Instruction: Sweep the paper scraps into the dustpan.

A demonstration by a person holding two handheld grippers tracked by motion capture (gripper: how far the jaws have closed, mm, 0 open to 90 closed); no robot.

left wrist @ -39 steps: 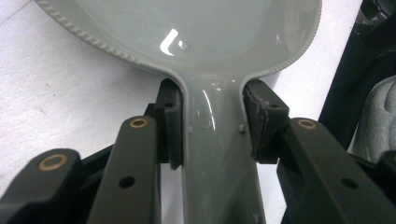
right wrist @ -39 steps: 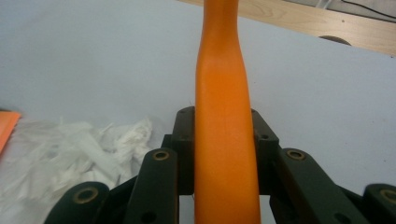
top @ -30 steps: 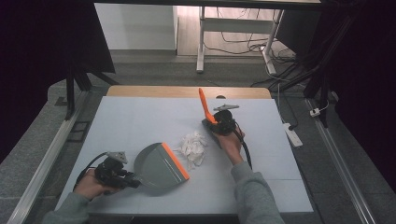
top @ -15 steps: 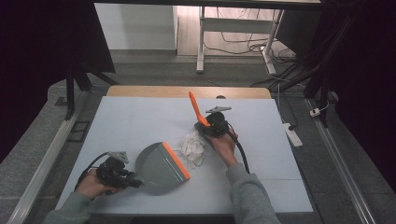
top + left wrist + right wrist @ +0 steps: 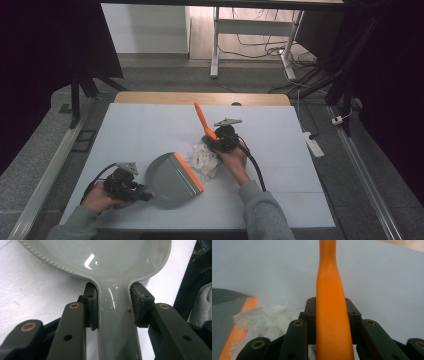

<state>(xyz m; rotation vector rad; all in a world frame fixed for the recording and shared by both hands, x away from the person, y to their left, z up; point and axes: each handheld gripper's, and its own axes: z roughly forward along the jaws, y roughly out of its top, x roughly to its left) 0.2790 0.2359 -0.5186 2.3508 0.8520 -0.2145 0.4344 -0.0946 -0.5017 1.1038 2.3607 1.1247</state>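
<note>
Here, the right gripper [image 5: 216,141] is clamped on the orange handle of a brush [image 5: 204,120], which rises from the jaws and tilts up and away toward the far left of the bench [image 5: 150,125]. Just beside it lies crumpled white paper [image 5: 205,157], touching the orange lip of a grey dustpan [image 5: 172,176]. The left gripper [image 5: 145,196] is closed on the dustpan's grey handle, near the person's edge. The pan lies flat, its long axis running from the left gripper toward the paper, mouth facing the brush. The bench has a pale blue-grey top with a wooden strip along its far edge. Beyond are a grey floor, trailing cables [image 5: 260,47], a white table leg [image 5: 216,42] and dark surroundings on both sides.
</note>
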